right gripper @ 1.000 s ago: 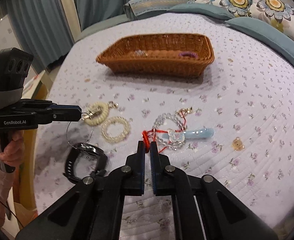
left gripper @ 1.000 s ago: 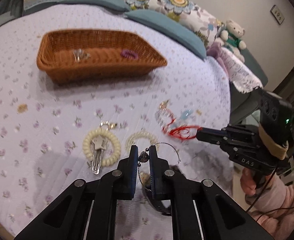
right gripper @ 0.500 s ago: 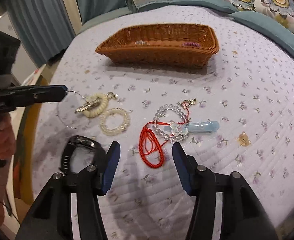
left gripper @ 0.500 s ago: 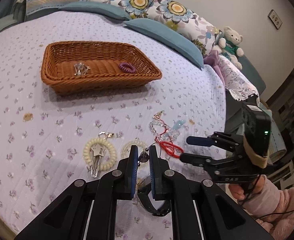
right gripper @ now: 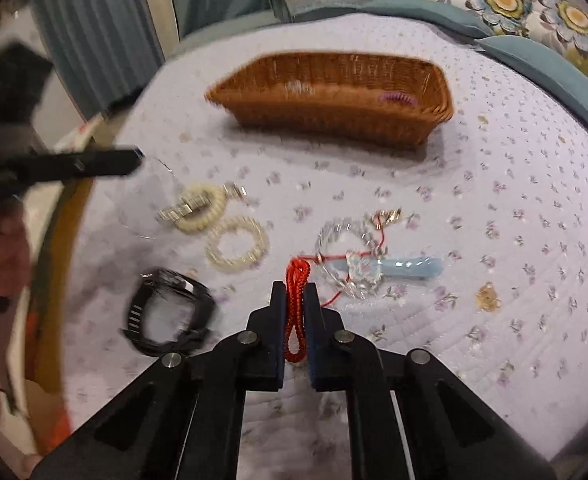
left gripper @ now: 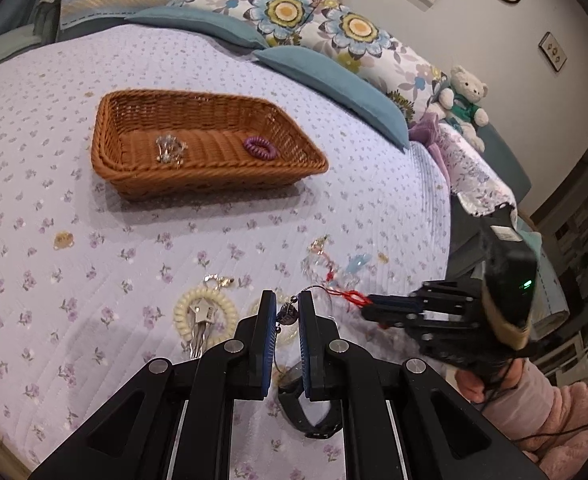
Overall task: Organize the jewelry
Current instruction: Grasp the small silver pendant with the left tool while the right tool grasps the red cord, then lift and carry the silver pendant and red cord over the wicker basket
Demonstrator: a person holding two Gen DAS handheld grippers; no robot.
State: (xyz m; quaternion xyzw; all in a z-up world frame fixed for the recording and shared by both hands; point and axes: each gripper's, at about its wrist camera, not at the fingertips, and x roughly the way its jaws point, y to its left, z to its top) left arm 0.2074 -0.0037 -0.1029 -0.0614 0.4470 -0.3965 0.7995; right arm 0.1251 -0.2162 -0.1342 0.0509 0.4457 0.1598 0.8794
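Note:
A brown wicker basket [left gripper: 197,184] [right gripper: 334,116] stands on the bed with a purple coil hair tie [left gripper: 258,148] and a clear crystal piece [left gripper: 169,150] inside. My left gripper [left gripper: 285,300] is shut on the clasp of a thin wire necklace [left gripper: 287,314], held above the bed. My right gripper [right gripper: 296,292] is shut on a red cord [right gripper: 296,308] tied to a clear bead bracelet [right gripper: 348,252] and a pale blue pendant [right gripper: 410,268]. It also shows in the left wrist view [left gripper: 368,306].
On the lilac quilt lie a cream coil bracelet with a star key [right gripper: 197,210] [left gripper: 205,312], a second cream coil bracelet [right gripper: 237,244], a black watch [right gripper: 165,312] [left gripper: 310,416] and a small gold bear charm [right gripper: 488,298] [left gripper: 63,240]. Pillows and a teddy bear [left gripper: 464,100] line the far edge.
My right gripper opened, came down over the red cord and shut on it. My left gripper lifted the wire necklace higher and stayed shut.

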